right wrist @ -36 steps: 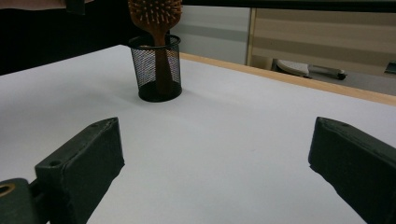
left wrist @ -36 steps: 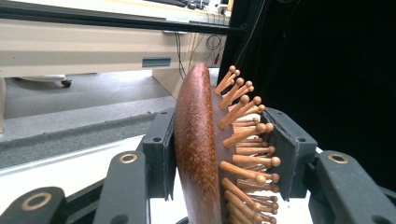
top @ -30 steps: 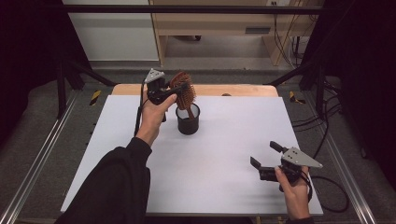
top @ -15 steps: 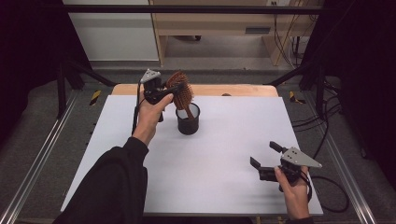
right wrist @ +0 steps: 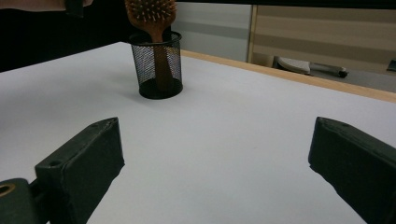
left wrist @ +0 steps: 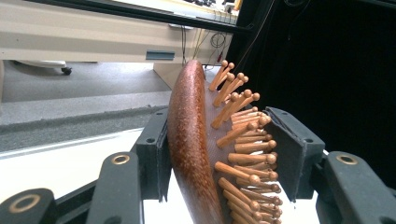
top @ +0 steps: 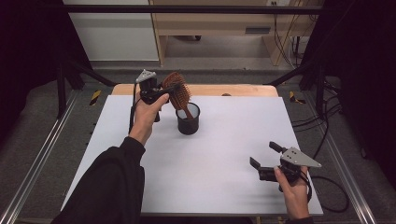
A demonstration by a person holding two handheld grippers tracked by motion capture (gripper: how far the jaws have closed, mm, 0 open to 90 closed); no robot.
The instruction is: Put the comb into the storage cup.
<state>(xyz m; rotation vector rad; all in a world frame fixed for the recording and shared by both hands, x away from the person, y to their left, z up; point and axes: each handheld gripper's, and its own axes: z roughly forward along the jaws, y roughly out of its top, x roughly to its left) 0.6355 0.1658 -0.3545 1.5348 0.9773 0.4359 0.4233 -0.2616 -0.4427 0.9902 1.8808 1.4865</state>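
A brown wooden hairbrush (top: 177,89) stands with its handle down in a black mesh cup (top: 188,120) at the table's far middle. My left gripper (top: 167,90) is shut on the brush head; in the left gripper view one pad presses the brush's back (left wrist: 187,135) and the other meets the bristle tips. My right gripper (top: 263,154) rests low over the white table (top: 224,154) near the front right, open, with nothing between its jaws. The right gripper view looks across at the cup (right wrist: 156,65) and the brush (right wrist: 150,11) beyond it.
A wooden table edge (top: 233,89) shows behind the white surface. Metal rails (top: 42,154) run along the left side, and cables (top: 327,140) lie on the floor at the right. A wooden desk (top: 210,23) stands beyond the table.
My left gripper and the brush head have shifted slightly to the left, tilting the brush in the cup. The right gripper has stayed put.
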